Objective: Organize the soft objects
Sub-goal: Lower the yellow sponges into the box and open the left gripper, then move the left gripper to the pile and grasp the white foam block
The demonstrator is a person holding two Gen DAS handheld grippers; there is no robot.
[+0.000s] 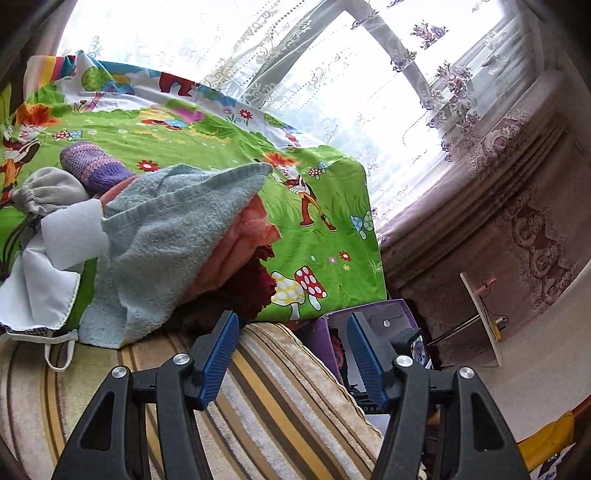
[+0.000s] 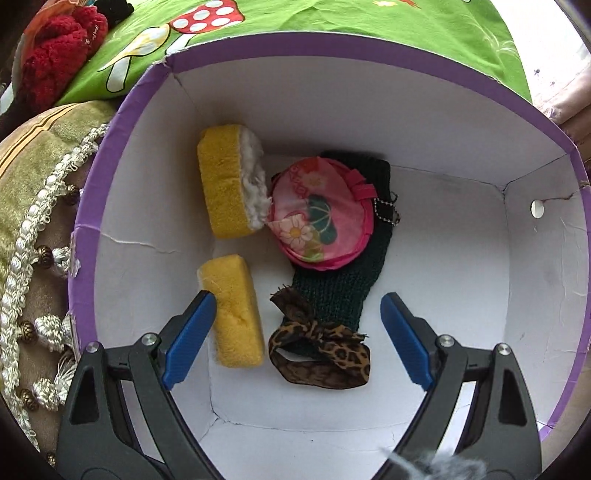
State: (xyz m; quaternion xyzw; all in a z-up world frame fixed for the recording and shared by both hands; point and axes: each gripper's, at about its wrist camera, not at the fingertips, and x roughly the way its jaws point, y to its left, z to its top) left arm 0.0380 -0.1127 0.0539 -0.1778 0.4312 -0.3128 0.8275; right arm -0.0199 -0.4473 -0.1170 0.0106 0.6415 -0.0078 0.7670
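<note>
In the left wrist view, soft things lie piled on a green cartoon sheet [image 1: 207,133]: a blue towel [image 1: 166,236] over a peach cloth [image 1: 240,243], a dark red knit [image 1: 255,284], a purple sock [image 1: 96,166], a grey pouch [image 1: 48,188] and a white mask [image 1: 37,291]. My left gripper [image 1: 291,354] is open and empty just short of the pile. My right gripper [image 2: 295,339] is open and empty above a purple box [image 2: 509,96] holding two yellow sponges [image 2: 225,181] [image 2: 236,310], a pink round pouch [image 2: 321,214], a dark green knit [image 2: 340,288] and a leopard headband [image 2: 321,350].
A striped cushion [image 1: 258,398] lies under my left gripper. The purple box [image 1: 369,325] stands on the floor beside it. Lace curtains [image 1: 369,92] hang behind. In the right wrist view a red knit [image 2: 62,40] lies on the green sheet [image 2: 369,18], and a tasselled cushion [image 2: 33,221] borders the box.
</note>
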